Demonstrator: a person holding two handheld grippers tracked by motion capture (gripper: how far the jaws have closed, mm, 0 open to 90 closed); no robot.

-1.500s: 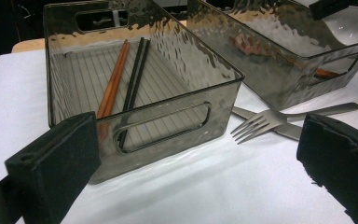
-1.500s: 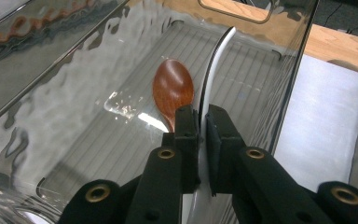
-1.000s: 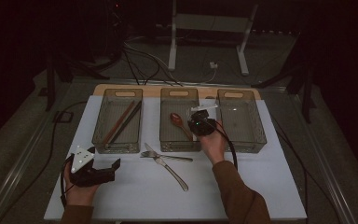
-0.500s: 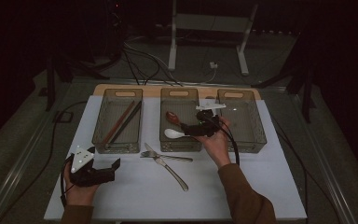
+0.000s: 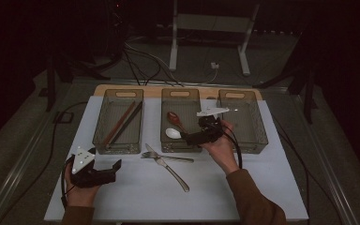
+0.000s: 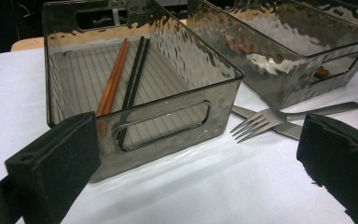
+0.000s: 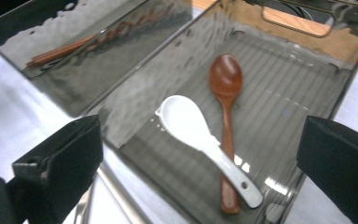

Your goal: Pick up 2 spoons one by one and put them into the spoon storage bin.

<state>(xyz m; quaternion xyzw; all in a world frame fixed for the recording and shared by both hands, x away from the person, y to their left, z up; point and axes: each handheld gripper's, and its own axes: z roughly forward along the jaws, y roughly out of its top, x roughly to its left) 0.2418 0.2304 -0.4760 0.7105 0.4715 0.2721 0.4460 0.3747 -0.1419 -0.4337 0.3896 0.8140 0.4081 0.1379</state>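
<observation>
Table: I see a white sheet [image 5: 215, 197] covering it, three smoky clear bins in a row at the far side.
Left bin [image 5: 118, 121]: brown and black chopsticks [image 6: 121, 79] lie along its floor.
Middle bin [image 5: 180, 119]: it holds both spoons; its near wall stands between my right gripper and them.
Right bin [image 5: 242, 121]: I can't make out any contents.
Fork and knife [image 5: 166, 160]: crossed on the sheet just in front of the middle bin.
Right gripper [image 5: 194, 137]: over the middle bin's near right corner, jaws wide apart after just opening, nothing between them.
Left gripper [image 5: 104, 172]: near the front left, jaws apart, empty.
White spoon [image 7: 205, 142]: glossy ceramic, lying flat, handle across the wooden spoon [image 7: 226, 112].
</observation>
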